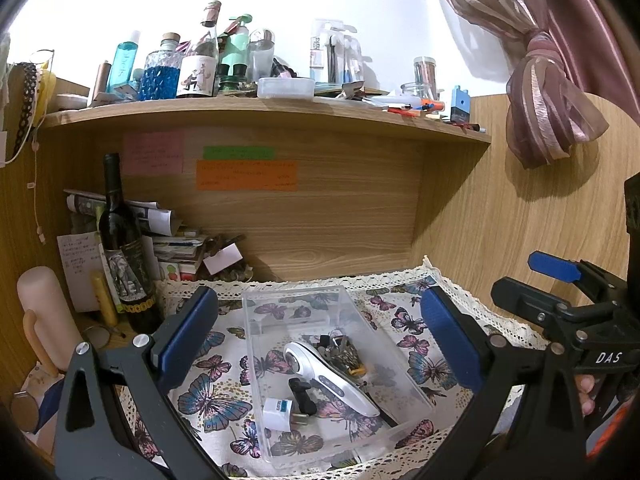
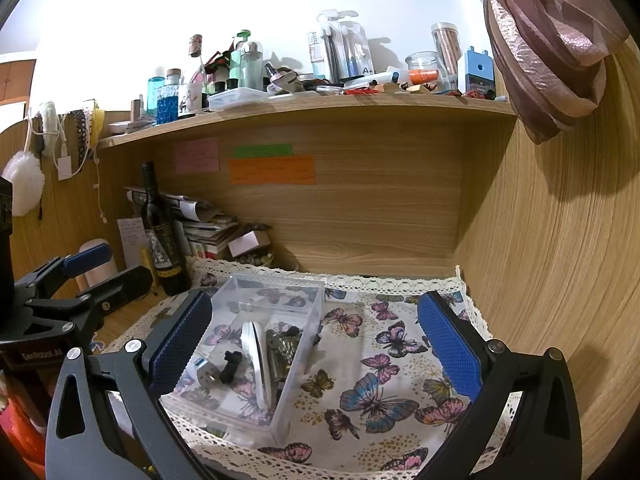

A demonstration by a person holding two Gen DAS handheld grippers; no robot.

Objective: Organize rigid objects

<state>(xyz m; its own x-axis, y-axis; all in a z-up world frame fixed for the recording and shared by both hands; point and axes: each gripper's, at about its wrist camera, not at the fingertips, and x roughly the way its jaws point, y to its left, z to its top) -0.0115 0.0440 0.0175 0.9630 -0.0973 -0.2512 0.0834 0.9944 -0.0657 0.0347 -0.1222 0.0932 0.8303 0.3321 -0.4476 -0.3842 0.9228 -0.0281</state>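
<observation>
A clear plastic box (image 1: 256,312) (image 2: 308,296) sits on a butterfly-print cloth (image 1: 420,320) (image 2: 380,360). In it lie a white handheld device (image 1: 332,380) (image 2: 258,364), a white plug adapter (image 1: 280,414) (image 2: 206,376), a small black part (image 1: 302,394) (image 2: 230,366) and a bunch of keys (image 1: 340,350) (image 2: 282,346). My left gripper (image 1: 320,328) is open and empty, its jaws either side of the box. My right gripper (image 2: 316,324) is open and empty, above the box's right side and the cloth.
A dark wine bottle (image 1: 124,252) (image 2: 162,232) stands at the left beside stacked papers (image 1: 168,240) and a pink cylinder (image 1: 46,312). A cluttered wooden shelf (image 1: 280,114) (image 2: 320,106) hangs above. A wood wall (image 2: 560,260) closes the right side.
</observation>
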